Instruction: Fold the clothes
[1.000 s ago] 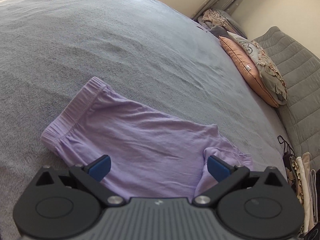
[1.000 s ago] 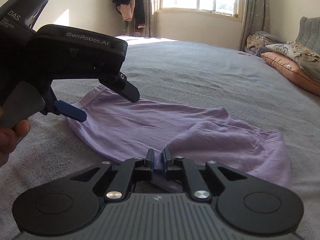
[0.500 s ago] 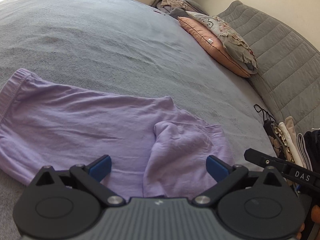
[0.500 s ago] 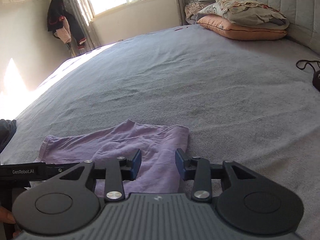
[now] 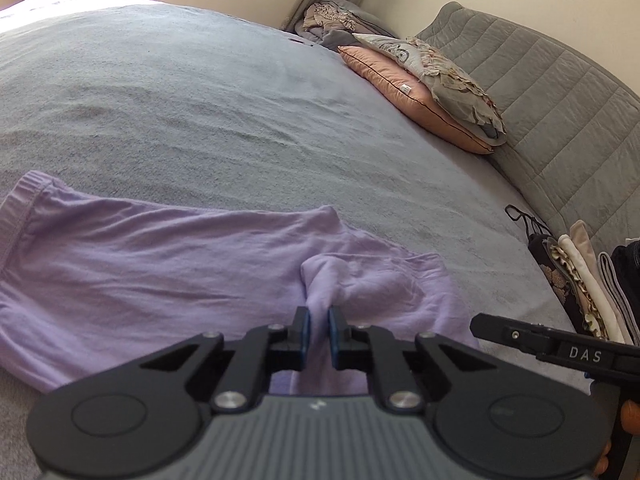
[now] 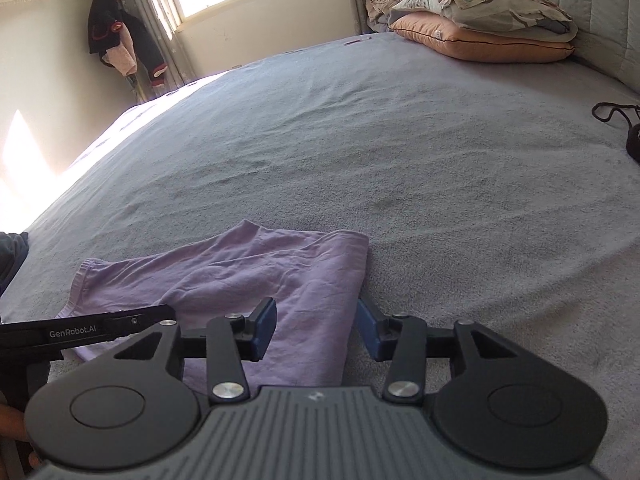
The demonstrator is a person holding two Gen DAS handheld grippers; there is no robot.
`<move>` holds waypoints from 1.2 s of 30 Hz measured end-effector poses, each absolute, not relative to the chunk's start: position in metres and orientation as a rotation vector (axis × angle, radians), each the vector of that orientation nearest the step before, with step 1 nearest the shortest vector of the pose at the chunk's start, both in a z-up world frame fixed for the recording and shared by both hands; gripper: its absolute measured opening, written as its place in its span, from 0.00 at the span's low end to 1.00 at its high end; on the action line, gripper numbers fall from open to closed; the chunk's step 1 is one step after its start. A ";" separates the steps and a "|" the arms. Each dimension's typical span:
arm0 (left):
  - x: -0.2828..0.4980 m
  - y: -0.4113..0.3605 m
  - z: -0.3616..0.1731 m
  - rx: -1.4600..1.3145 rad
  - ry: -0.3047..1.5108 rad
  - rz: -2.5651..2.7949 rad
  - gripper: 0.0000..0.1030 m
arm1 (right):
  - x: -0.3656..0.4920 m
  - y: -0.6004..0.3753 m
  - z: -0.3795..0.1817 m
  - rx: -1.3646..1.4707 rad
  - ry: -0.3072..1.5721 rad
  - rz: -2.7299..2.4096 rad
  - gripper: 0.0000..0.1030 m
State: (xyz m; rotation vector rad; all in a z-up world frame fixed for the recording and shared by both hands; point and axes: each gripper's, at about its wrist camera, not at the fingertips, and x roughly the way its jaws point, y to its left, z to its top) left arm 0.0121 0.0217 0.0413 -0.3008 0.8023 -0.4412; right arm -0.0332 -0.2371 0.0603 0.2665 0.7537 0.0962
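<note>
Lilac shorts lie spread on the grey bed cover, waistband to the left. My left gripper is closing its jaws, and the blue pads pinch a raised ridge of the lilac cloth near the leg end. In the right wrist view the shorts run under my right gripper. Its jaws are opening: the folded leg lies between the pads and neither pad presses on it. The left gripper's black body shows at the left there.
Stacked pillows lean against the grey quilted headboard. A pile of folded clothes stands at the bed's right edge, with a black strapped item near it. Dark clothes hang by the window.
The left gripper moved along the shorts to the leg end and went from wide open to pinching a ridge of cloth. The right gripper let go of the fabric and spread its jaws.
</note>
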 end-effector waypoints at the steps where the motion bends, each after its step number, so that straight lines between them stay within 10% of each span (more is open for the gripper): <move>1: 0.011 0.023 0.043 -0.299 0.795 -0.438 0.10 | -0.032 -0.239 0.057 0.279 0.765 0.092 0.46; 4: 0.020 0.032 0.042 -0.377 0.809 -0.449 0.21 | -0.030 -0.245 0.050 0.312 0.781 0.048 0.46; 6: 0.029 0.036 0.034 -0.450 0.833 -0.456 0.63 | -0.029 -0.248 0.046 0.331 0.788 0.027 0.46; 9: 0.039 0.030 0.030 -0.436 0.832 -0.462 0.67 | -0.029 -0.251 0.043 0.367 0.789 0.020 0.46; 14: 0.054 0.014 0.022 -0.447 0.864 -0.515 0.62 | -0.027 -0.247 0.037 0.366 0.807 0.027 0.46; 18: 0.064 0.012 0.015 -0.470 0.856 -0.486 0.16 | -0.025 -0.243 0.034 0.355 0.811 0.029 0.47; 21: 0.062 0.019 0.019 -0.475 0.800 -0.457 0.08 | -0.024 -0.242 0.034 0.354 0.810 0.033 0.48; 36: 0.048 0.033 0.034 -0.328 0.754 -0.360 0.26 | -0.031 -0.250 0.045 0.353 0.714 0.022 0.52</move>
